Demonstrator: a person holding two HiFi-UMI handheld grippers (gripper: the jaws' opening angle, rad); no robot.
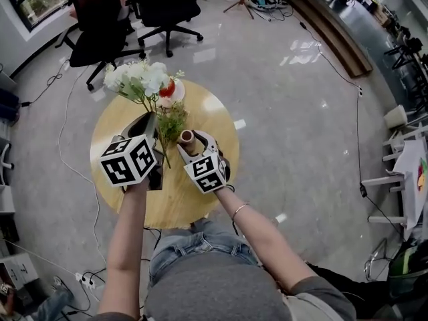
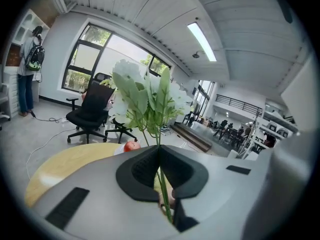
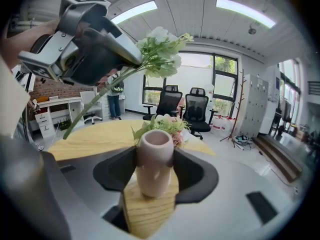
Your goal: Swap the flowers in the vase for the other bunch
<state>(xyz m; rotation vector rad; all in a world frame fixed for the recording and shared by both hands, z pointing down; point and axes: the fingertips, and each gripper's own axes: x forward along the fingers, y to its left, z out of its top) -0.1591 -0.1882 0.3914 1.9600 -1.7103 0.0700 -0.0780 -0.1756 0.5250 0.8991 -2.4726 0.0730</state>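
so the white flowers (image 1: pixel 137 77) are out, their stems clamped in the left gripper (image 2: pixel 159 151). the right gripper (image 3: pixel 156 171) grips the empty vase (image 1: pixel 186 137). the other bunch (image 1: pixel 172 118), lying at the vase's eleven o'clock, likely still needs inserting.

No words, brands or numbers can be read anywhere. The marker cubes (image 1: pixel 128 160) on the left gripper (image 1: pixel 150 122) and right gripper (image 1: pixel 190 139) bear only black-and-white square patterns.

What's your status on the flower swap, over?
Left gripper shut on white bunch, held above table. Right gripper shut on empty vase. Other bunch lies on table behind vase; vase mouth clear.
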